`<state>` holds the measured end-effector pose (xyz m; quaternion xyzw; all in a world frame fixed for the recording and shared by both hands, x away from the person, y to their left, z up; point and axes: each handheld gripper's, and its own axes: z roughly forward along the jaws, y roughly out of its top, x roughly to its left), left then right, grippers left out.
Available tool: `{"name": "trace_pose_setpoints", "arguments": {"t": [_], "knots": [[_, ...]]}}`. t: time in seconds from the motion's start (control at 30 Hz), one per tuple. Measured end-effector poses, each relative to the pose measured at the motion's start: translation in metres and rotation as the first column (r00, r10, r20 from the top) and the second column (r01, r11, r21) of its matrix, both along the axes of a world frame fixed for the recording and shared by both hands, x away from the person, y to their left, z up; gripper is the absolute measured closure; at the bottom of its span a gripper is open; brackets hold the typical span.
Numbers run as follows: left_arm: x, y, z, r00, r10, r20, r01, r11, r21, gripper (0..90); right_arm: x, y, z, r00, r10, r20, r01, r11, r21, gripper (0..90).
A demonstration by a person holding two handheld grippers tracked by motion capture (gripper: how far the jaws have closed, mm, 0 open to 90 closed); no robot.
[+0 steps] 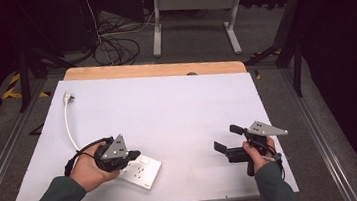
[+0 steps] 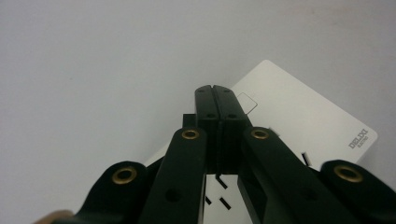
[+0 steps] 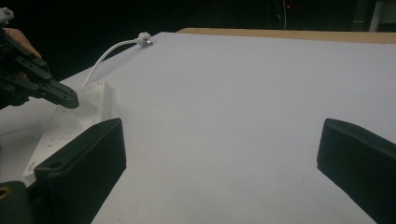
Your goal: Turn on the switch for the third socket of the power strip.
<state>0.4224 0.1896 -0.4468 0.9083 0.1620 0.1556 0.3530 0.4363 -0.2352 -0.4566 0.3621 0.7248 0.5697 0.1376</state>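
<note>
We have the white table (image 1: 177, 110) spread out before us, its covering bare across the middle so that whatever we do with the power strip has room. The power strip (image 1: 141, 171) lies flat near our edge of the table, on our left side, with its socket face up; that puts it within easy reach of the left hand. Its white cord (image 1: 68, 124) runs away from us toward the far left corner and ends in the plug (image 1: 67, 97), which lies loose on the surface, plugged into nothing, so the strip is safe to handle. Our left gripper (image 1: 133, 155) is right over the strip, and in its own view the jaws are pressed together with nothing between them, tips pointing down at the strip's switch end (image 2: 246, 101); we judge this closed tip is meant to press or steady the strip rather than grasp it. Our right gripper (image 1: 226, 139) waits well apart on the right, held above bare table with its jaws spread wide and empty, facing across toward the strip, ready, we think, to come in for the cord or plug.
</note>
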Motion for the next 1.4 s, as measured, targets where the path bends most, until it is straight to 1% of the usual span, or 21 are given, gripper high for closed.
{"name": "trace_pose_setpoints", "arguments": {"t": [0.17, 0.4, 0.67, 0.8, 0.93, 1.1, 1.4], "knots": [[0.001, -0.002, -0.001, 1.0000, 0.003, -0.009, -0.003, 1.0000, 0.008, 89.9, 0.000, 0.000, 0.000, 1.0000, 0.001, -0.002, -0.001, 1.0000, -0.001, 1.9], [0.002, -0.008, -0.004, 0.9999, -0.006, -0.009, 0.007, 0.9987, 0.051, 89.9, 0.001, 0.000, 0.000, 1.0000, 0.001, -0.003, -0.001, 1.0000, 0.000, 1.9], [0.002, -0.014, -0.006, 0.9999, -0.006, -0.014, 0.007, 0.9976, 0.069, 89.9, 0.001, 0.000, 0.000, 1.0000, 0.002, -0.002, -0.002, 1.0000, -0.002, 1.9], [0.003, -0.014, -0.007, 0.9998, -0.005, -0.022, 0.006, 0.9975, 0.070, 89.9, 0.001, 0.001, 0.000, 1.0000, 0.002, -0.002, -0.002, 1.0000, 0.000, 1.9], [0.002, -0.015, -0.007, 0.9997, -0.008, -0.022, 0.010, 0.9964, 0.084, 89.9, 0.002, 0.002, -0.001, 1.0000, 0.007, -0.001, -0.007, 1.0000, -0.003, 1.9], [0.002, -0.016, -0.010, 0.9994, -0.009, -0.033, 0.012, 0.9942, 0.107, 89.8, 0.002, 0.002, -0.001, 1.0000, 0.009, -0.002, -0.009, 1.0000, -0.004, 1.9], [0.002, -0.015, -0.010, 0.9991, -0.004, -0.041, 0.009, 0.9930, 0.118, 89.8, 0.002, 0.002, 0.000, 1.0000, 0.010, -0.002, -0.010, 0.9999, -0.004, 1.9]]}}
